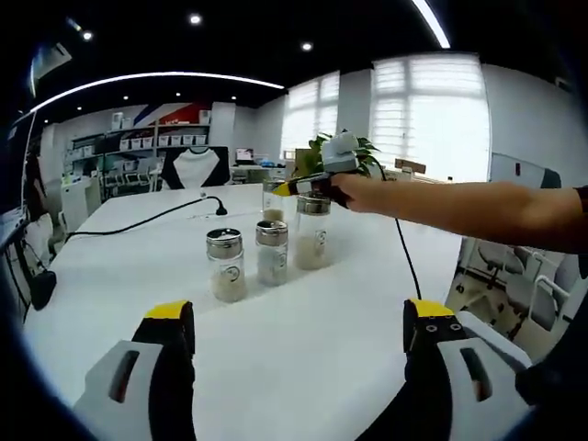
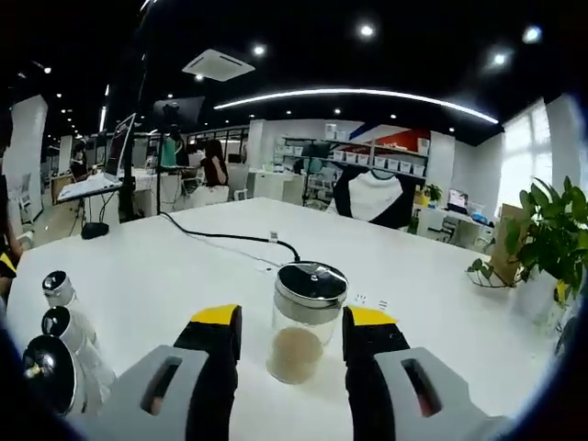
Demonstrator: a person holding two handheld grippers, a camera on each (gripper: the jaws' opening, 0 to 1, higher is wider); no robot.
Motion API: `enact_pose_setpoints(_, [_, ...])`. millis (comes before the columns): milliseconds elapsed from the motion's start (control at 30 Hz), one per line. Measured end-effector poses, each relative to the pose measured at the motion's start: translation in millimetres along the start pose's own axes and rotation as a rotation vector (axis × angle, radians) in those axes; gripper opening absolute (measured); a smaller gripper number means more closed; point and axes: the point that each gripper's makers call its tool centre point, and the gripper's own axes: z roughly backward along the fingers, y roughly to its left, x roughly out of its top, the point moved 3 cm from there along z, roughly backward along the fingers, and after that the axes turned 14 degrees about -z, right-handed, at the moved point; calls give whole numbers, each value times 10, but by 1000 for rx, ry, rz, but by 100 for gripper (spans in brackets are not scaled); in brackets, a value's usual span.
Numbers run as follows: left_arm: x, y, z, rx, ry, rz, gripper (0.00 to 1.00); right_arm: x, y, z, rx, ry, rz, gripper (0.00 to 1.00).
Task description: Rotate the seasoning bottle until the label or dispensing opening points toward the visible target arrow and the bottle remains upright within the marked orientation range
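Left gripper [image 1: 299, 335]: my jaws stand wide apart at the bottom of the left gripper view, holding nothing, over the bare white table [image 1: 303, 367].
Right gripper [image 2: 292, 342]: in the right gripper view my jaws flank a seasoning bottle [image 2: 301, 322] – one on each side, spread, and I cannot tell whether they touch the glass.
Seasoning bottle: upright, metal cap, pale powder at the bottom; centre of the right gripper view, upper centre of the left gripper view [image 1: 274, 200] beneath my right gripper [image 1: 287, 187].
Other bottles [image 1: 269, 252]: three upright, centre of the left gripper view – lower left [image 2: 57, 354] of the right.
Cable [image 2: 230, 237]: black, across the table behind.
Plant [image 2: 549, 241]: right edge.
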Motion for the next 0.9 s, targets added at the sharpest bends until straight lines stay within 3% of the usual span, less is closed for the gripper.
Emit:
enact_pose_setpoints(100, [-22, 21, -9, -3, 1, 3, 100, -8, 6, -48, -6, 9, 22, 43])
enact_pose_setpoints(567, [-132, 106, -32, -12, 20, 35, 100, 23, -118, -330, -49, 2, -31, 43])
enact_pose_setpoints(900, [-172, 98, -41, -24, 31, 47, 100, 52, -218, -328, -67, -39, -78, 38])
